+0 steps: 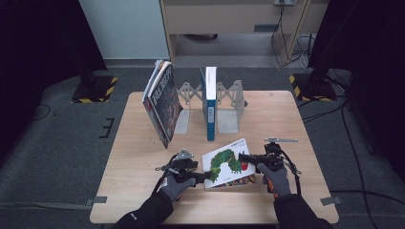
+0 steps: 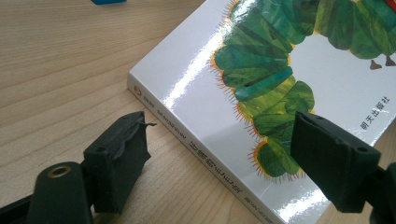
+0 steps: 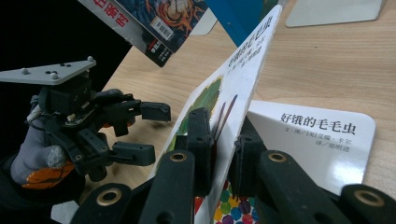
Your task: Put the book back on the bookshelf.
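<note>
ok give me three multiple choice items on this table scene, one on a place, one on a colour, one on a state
1. Where does the caterpillar book lie?
A. on the table's near part, between the two grippers
B. in the metal bookend
C. on the floor

2. What colour is the upright book in the bookend?
A. red
B. blue
C. yellow

3. What is the right gripper doing?
A. hanging open over bare wood
B. shut on the book's front cover
C. gripping the bookend

Answers: 1 A, the high view shows it flat between left gripper and right gripper. 2 B, its spine and cover are blue. 3 B, its fingers pinch the lifted cover in the right gripper view.
</note>
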The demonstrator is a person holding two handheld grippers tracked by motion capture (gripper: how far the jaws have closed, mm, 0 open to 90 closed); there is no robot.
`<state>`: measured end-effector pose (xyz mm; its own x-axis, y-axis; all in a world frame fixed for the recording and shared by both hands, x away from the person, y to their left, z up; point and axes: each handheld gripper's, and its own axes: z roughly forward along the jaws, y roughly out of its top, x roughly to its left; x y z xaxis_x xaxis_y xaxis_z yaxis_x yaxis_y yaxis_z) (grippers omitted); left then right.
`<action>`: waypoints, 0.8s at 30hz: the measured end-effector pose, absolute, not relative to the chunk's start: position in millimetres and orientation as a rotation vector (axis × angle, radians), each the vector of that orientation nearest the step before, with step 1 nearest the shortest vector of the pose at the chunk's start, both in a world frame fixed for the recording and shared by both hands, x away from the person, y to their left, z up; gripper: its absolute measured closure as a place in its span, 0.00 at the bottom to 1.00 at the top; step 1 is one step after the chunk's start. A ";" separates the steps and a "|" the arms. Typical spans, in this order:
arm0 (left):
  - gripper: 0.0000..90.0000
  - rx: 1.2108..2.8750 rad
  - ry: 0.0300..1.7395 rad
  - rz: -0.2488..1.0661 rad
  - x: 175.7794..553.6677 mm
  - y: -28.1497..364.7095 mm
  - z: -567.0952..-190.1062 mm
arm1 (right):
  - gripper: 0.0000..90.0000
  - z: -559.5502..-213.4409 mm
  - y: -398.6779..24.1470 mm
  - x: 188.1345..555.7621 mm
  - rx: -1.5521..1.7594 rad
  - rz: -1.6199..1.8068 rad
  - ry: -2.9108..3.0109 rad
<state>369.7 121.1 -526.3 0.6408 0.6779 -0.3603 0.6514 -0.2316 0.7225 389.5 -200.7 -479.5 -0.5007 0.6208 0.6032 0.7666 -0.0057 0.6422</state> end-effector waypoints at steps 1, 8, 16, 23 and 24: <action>0.20 1.935 1.045 0.034 369.7 121.1 -526.2 | 0.91 -478.5 -200.7 389.2 -1.484 -1.533 -2.106; 0.20 1.917 1.046 0.010 369.9 121.1 -525.9 | 0.91 -472.2 -200.4 386.7 -1.416 -1.575 -2.145; 0.18 1.905 1.055 -0.052 372.3 116.5 -531.9 | 0.92 -469.2 -202.8 384.3 -1.376 -1.597 -2.158; 0.15 1.886 1.033 -0.074 376.0 110.4 -536.8 | 0.92 -470.5 -203.1 384.9 -1.393 -1.581 -2.179; 0.15 1.886 1.033 -0.075 376.0 110.3 -536.7 | 0.92 -470.7 -203.2 384.9 -1.396 -1.578 -2.187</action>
